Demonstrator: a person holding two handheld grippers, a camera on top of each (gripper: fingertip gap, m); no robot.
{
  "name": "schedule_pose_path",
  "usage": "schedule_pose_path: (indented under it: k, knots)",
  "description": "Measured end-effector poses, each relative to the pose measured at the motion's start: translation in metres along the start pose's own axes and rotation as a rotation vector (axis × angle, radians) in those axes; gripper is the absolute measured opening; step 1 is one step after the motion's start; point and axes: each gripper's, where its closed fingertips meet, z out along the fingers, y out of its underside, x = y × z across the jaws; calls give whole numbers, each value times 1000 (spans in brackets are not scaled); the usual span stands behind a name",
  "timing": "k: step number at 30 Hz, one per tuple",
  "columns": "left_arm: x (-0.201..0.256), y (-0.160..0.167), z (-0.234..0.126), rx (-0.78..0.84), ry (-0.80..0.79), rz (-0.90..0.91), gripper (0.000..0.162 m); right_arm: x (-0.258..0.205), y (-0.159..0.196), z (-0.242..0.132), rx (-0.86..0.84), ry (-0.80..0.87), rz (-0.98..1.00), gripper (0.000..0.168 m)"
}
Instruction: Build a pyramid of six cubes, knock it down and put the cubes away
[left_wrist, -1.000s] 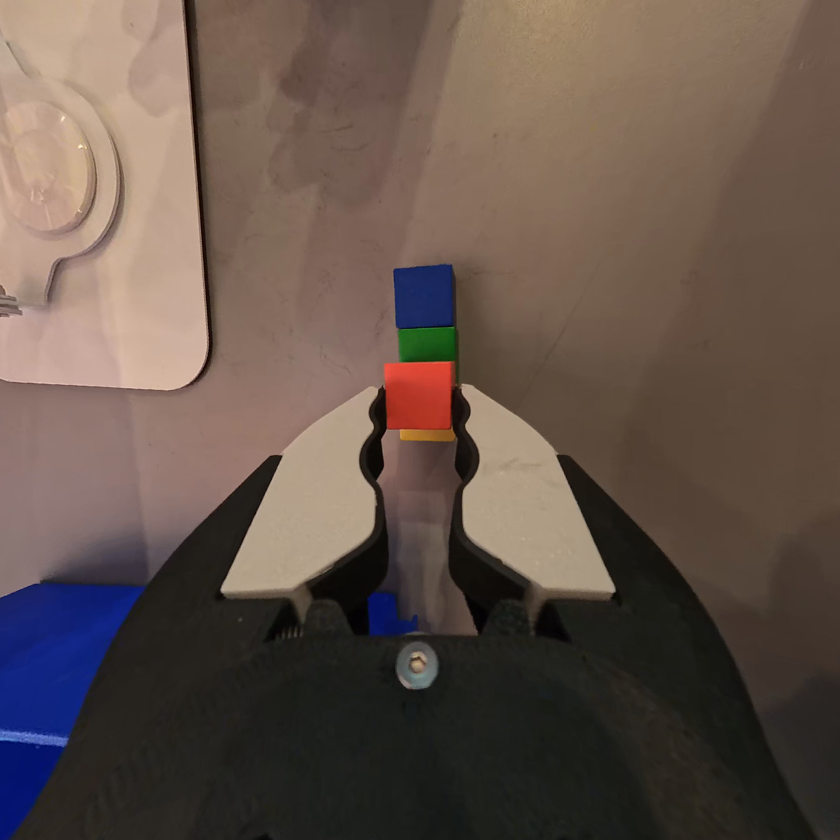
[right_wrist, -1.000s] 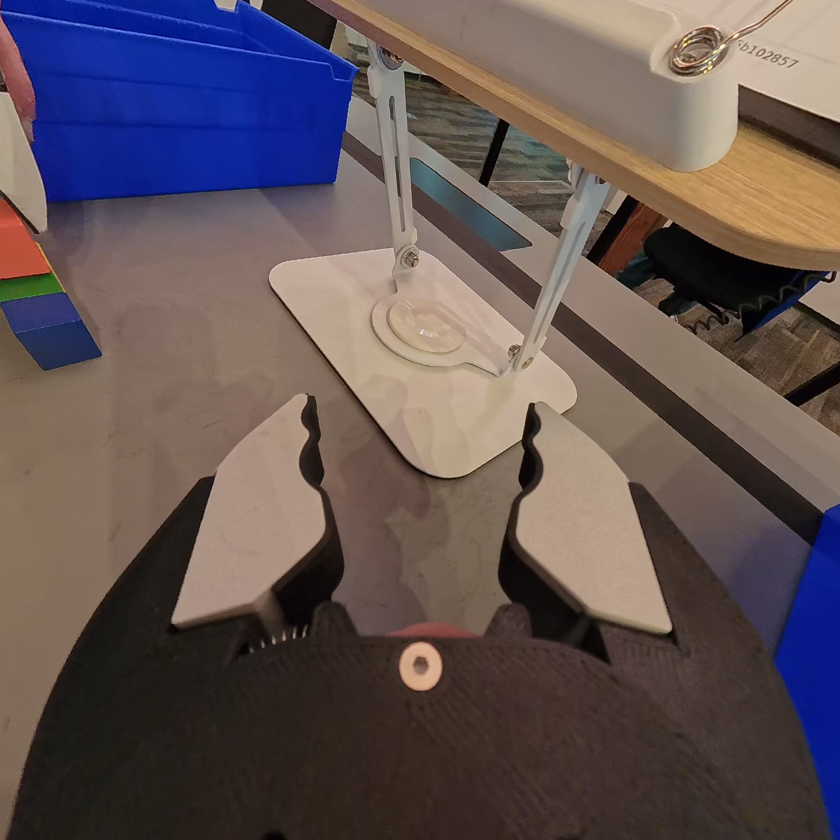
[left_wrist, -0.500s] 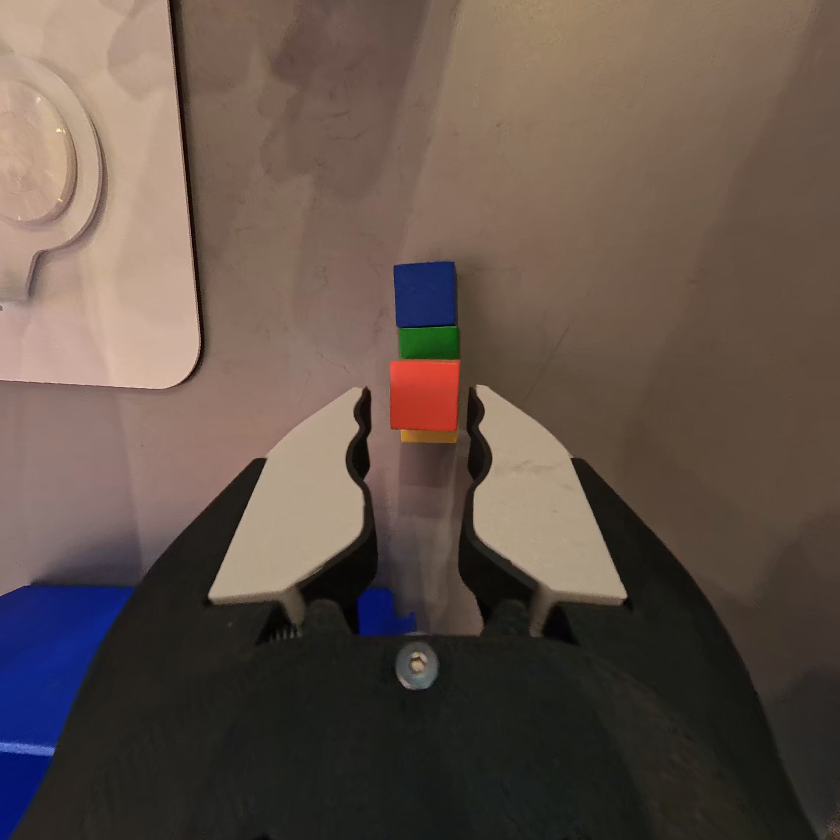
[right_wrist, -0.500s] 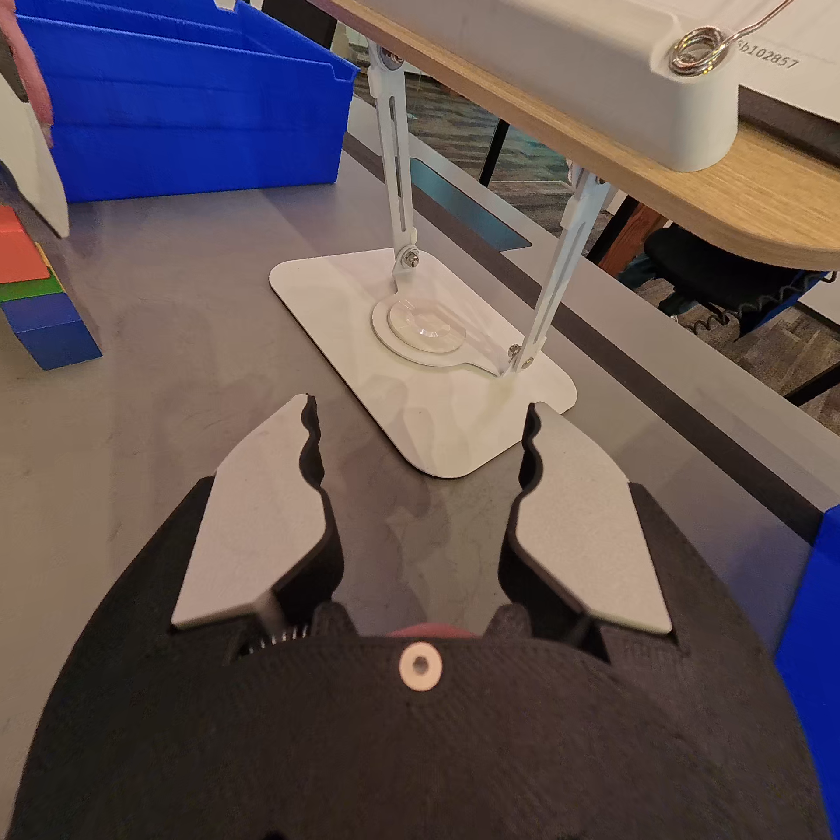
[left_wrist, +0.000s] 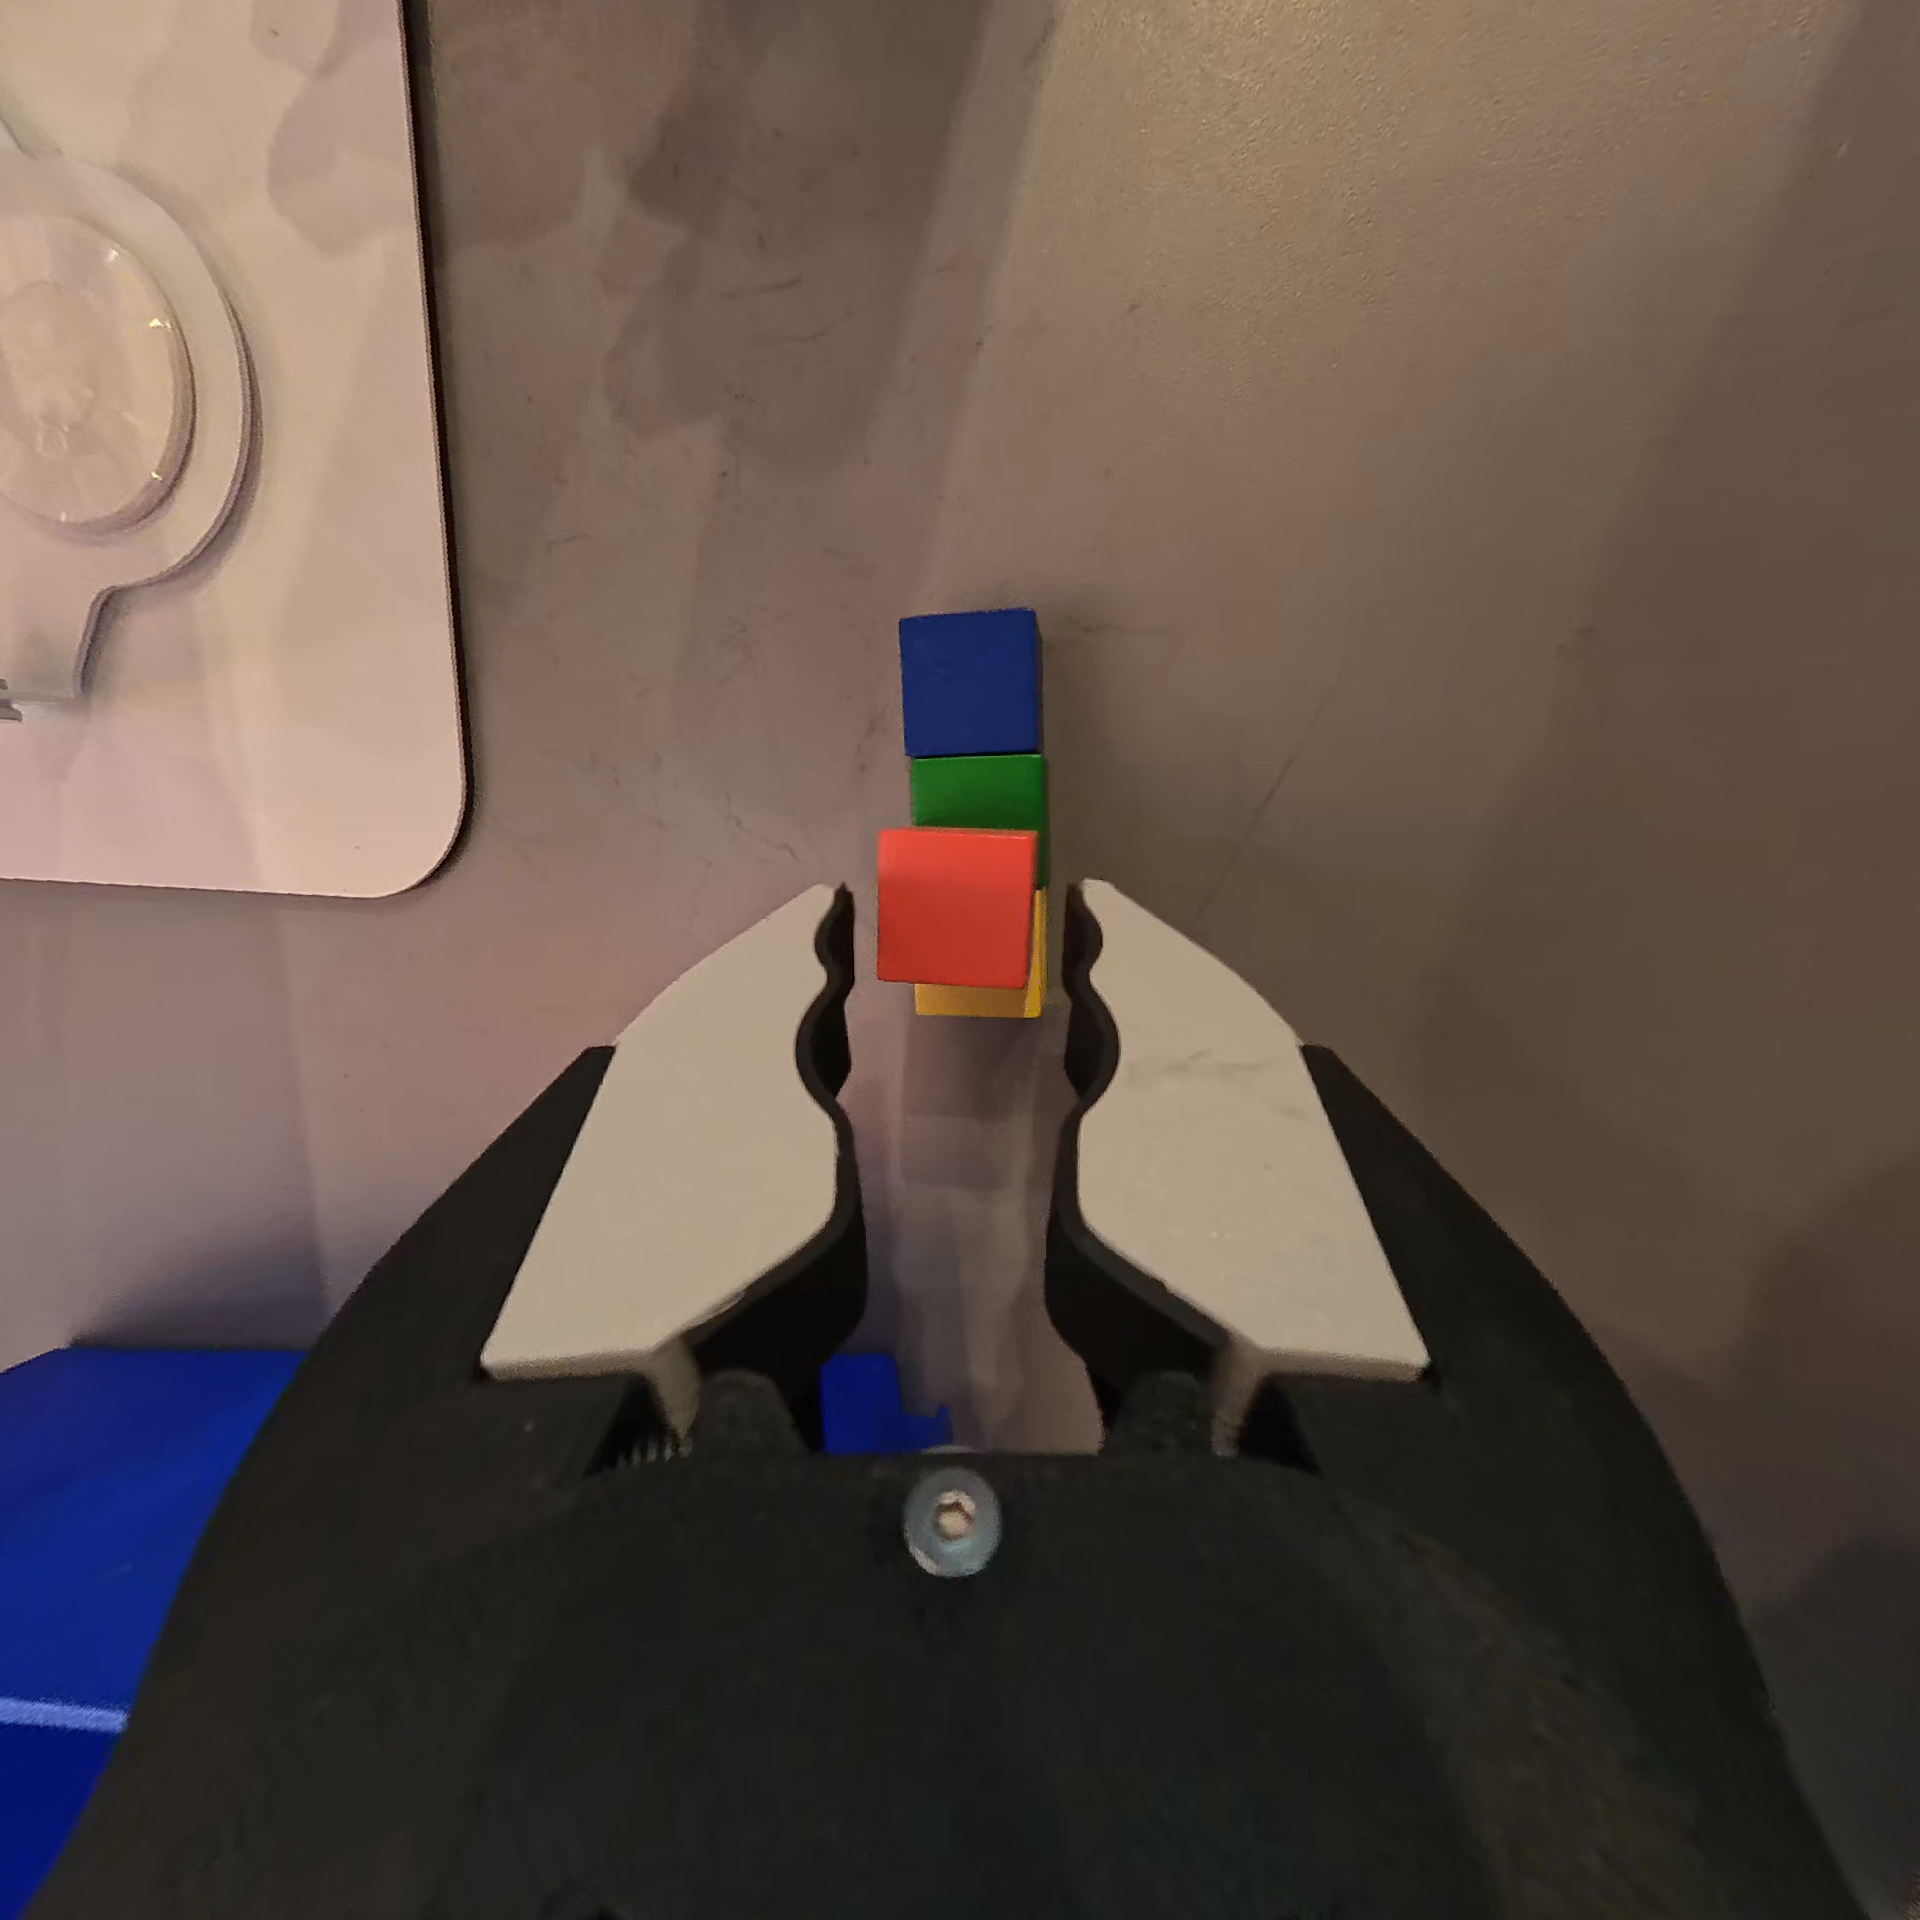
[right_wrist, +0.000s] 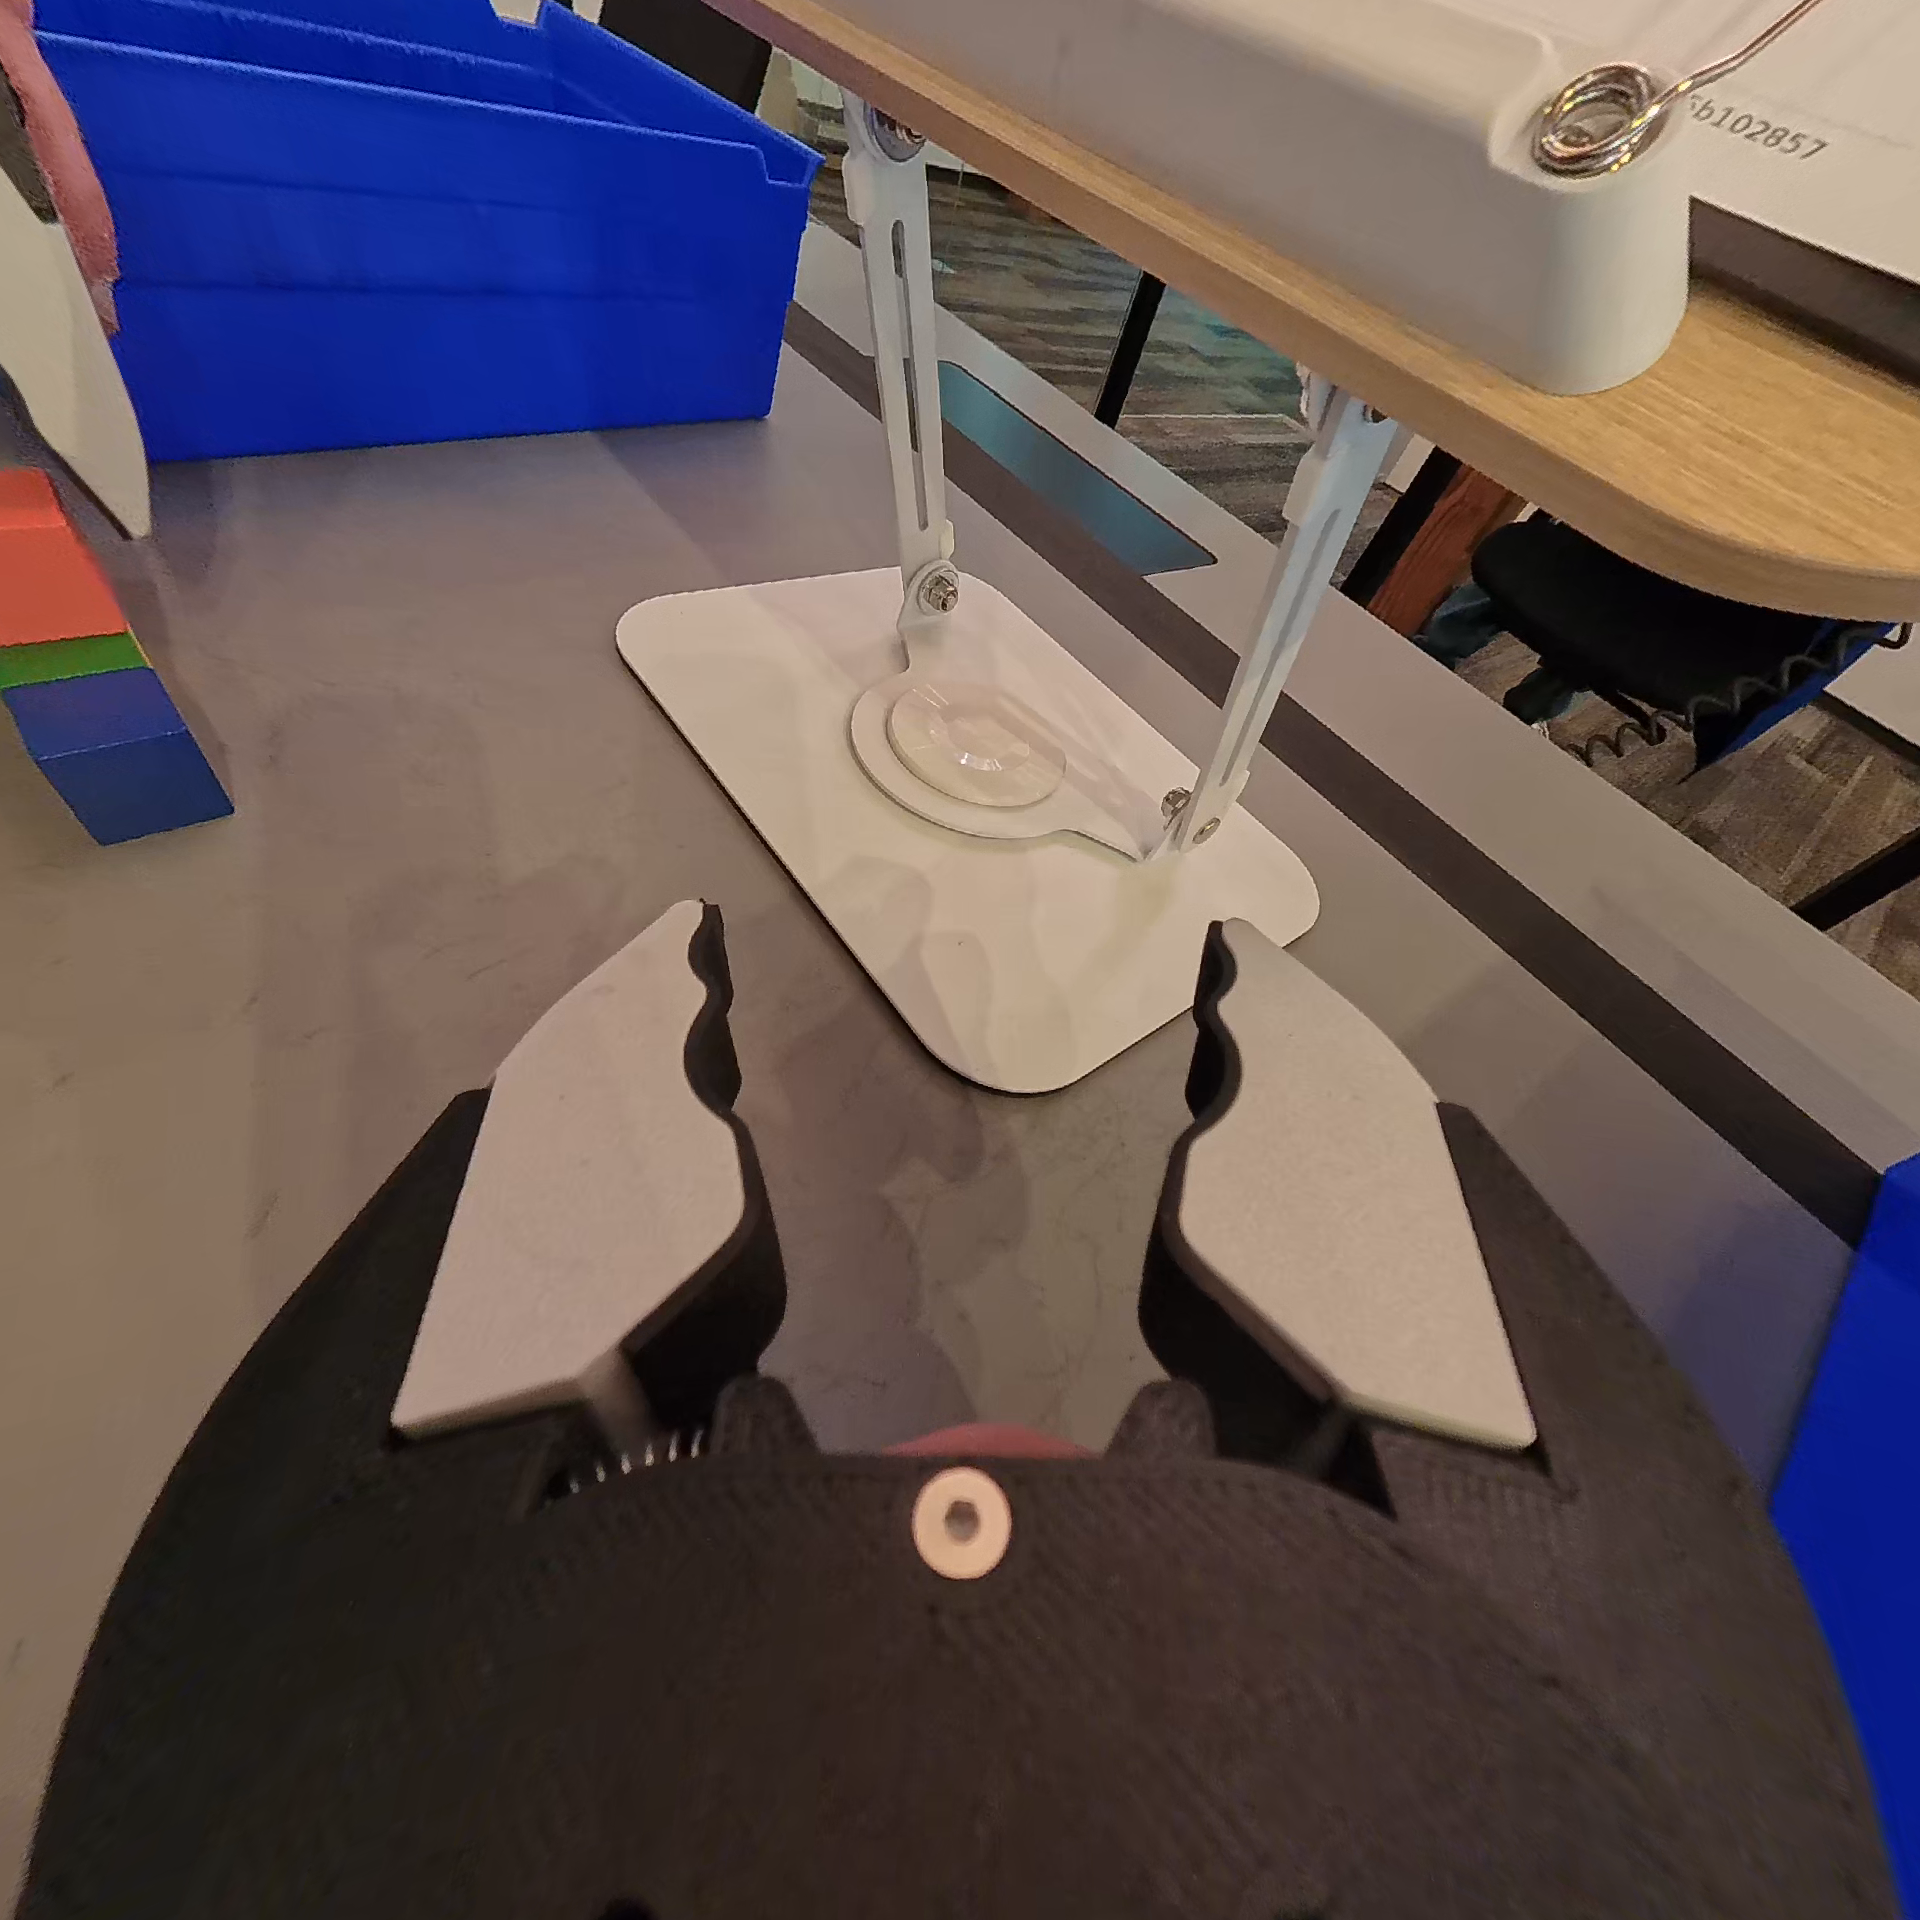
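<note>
In the left wrist view, seen from above, a blue cube (left_wrist: 968, 684), a green cube (left_wrist: 977, 790) and a yellow cube (left_wrist: 982, 1000) lie in a row on the grey table. A red cube (left_wrist: 956, 906) sits on top, over the yellow and part of the green. My left gripper (left_wrist: 958, 902) is open, its fingertips on either side of the red cube with small gaps. In the right wrist view the red cube (right_wrist: 42, 566), green cube (right_wrist: 68, 660) and blue cube (right_wrist: 109, 753) show at the left edge. My right gripper (right_wrist: 961, 940) is open and empty over the table.
A white stand base (right_wrist: 966, 821) with thin struts stands ahead of the right gripper; it also shows at the left in the left wrist view (left_wrist: 208, 436). Blue bins (right_wrist: 416, 239) stand at the back left; another blue bin (right_wrist: 1860, 1455) is at the right edge. A wooden shelf (right_wrist: 1558, 343) overhangs. The blue cube (left_wrist: 968, 684) sits 4 cm or so from the ends of my left fingers. It is also in sight in the right wrist view (right_wrist: 80, 700).
My left gripper has opened and let go of the red cube, which now rests on the row, and has drawn back a little. The right gripper has not moved.
</note>
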Motion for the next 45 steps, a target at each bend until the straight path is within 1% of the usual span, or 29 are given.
schedule_pose_path:
  k: [2, 6, 8, 11, 12, 14, 16, 17, 19, 21, 23, 25, 27, 29, 32, 34, 38, 41, 43, 45]
  knots:
    - [0, -1, -1, 12, 2, -2, 38, 0, 0, 0, 0, 0, 0, 86]
    - [-1, -6, -8, 36, -20, -21, 46, 0, 0, 0, 2, 0, 2, 86]
    - [3, -16, -25, 81, -30, -4, 48, 0, 0, 0, 3, 0, 3, 86]
    - [-11, -19, -68, 129, -132, -5, 45, 0, 0, 0, 2, 0, 3, 86]
    - [-24, -16, -86, 149, -198, -14, 41, 0, 0, 0, 2, 0, 3, 86]
    - [-55, 0, -119, 161, -306, -52, 39, 1, 0, 0, 3, 0, 4, 86]
    - [-86, 23, -141, 175, -357, -116, 39, 0, 0, 0, 2, 0, 3, 86]
    - [-101, 36, -146, 175, -371, -142, 39, 0, 0, 0, 2, 1, 2, 86]
    - [-131, 63, -145, 155, -400, -156, 38, 1, 0, 0, 3, 1, 4, 86]
    - [-160, 90, -132, 137, -392, -197, 38, 1, -1, -1, 7, 2, 9, 86]
    - [-186, 117, -113, 98, -381, -239, 40, 1, -1, -1, 8, 1, 12, 86]
    - [-206, 143, -90, 23, -375, -244, 39, 1, -1, -1, 9, -1, 14, 86]
    - [-219, 163, -67, -44, -346, -245, 38, 1, -1, -1, 9, -6, 17, 86]
    - [-228, 176, -49, -94, -329, -244, 38, 1, -1, -1, 9, -8, 20, 86]
    - [-240, 189, -30, -164, -324, -229, 38, 2, -1, -1, 10, -10, 23, 86]
    - [-244, 192, -22, -178, -313, -240, 42, 2, -1, -1, 12, -11, 25, 86]
    - [-240, 192, -23, -187, -294, -246, 40, 2, -1, -1, 12, -12, 27, 86]
    - [-224, 190, -25, -211, -260, -230, 40, 1, -1, -1, 11, -12, 24, 86]
    - [-208, 188, -29, -228, -215, -229, 33, 1, -1, -1, 10, -12, 23, 86]
    - [-204, 186, -35, -228, -239, -203, 35, 1, -1, -1, 9, -11, 21, 86]
